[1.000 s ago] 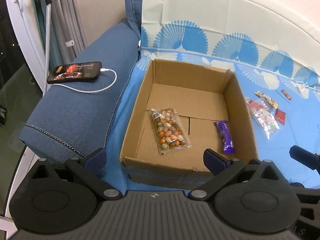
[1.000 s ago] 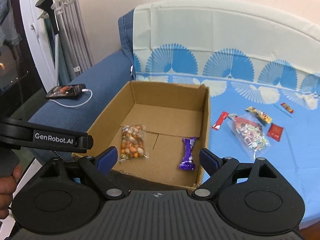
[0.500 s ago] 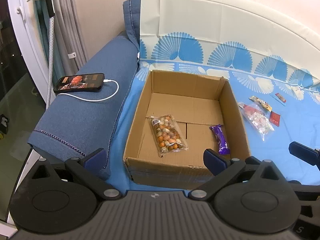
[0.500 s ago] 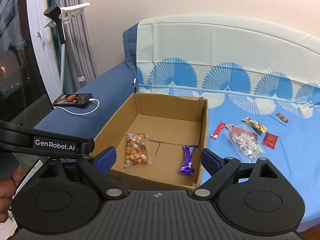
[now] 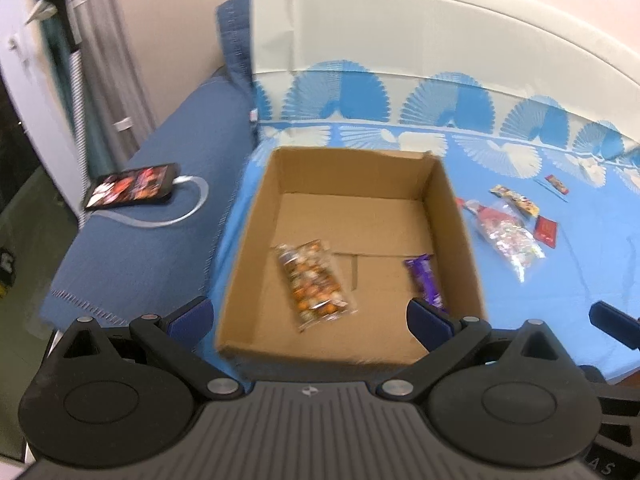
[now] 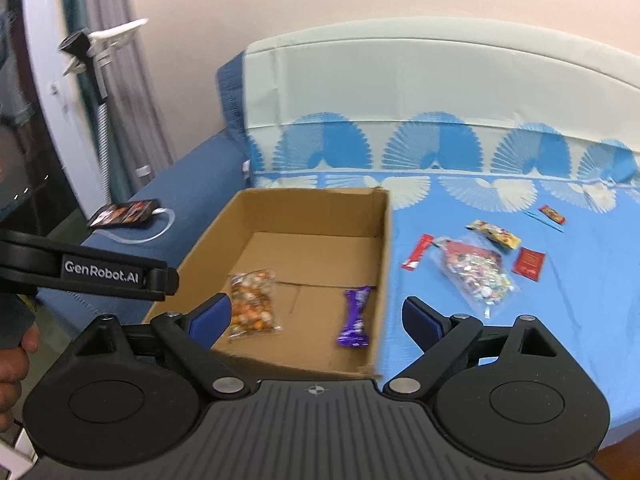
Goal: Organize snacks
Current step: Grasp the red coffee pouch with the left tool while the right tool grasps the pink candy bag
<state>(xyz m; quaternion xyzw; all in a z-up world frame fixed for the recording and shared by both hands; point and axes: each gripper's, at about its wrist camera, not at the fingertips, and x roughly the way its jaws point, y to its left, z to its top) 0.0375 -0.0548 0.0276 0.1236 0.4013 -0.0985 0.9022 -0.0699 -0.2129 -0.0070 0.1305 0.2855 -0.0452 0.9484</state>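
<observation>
An open cardboard box (image 5: 456, 216) (image 6: 384, 248) sits on the blue patterned sheet. Inside lie a clear bag of mixed nuts (image 5: 314, 282) (image 6: 252, 304) and a purple candy bar (image 5: 424, 280) (image 6: 354, 316). To the right of the box, on the sheet, lie a clear bag of wrapped sweets (image 5: 508, 240) (image 6: 474, 274), a red stick packet (image 6: 418, 251), a yellow packet (image 6: 494, 234), a red square packet (image 5: 546, 231) (image 6: 529, 263) and a small red bar (image 6: 552, 214). My left gripper (image 5: 308, 316) and right gripper (image 6: 316, 318) hover open and empty at the box's near edge.
A phone (image 5: 130, 192) (image 6: 124, 213) on a white charging cable lies on the blue sofa arm left of the box. A white stand (image 6: 96, 52) and curtains are at far left. A hand (image 6: 12, 364) holds the left gripper's handle.
Both grippers have pulled back and risen from the box, so more of the sofa back and wall shows. Nothing on the sheet or in the box has moved.
</observation>
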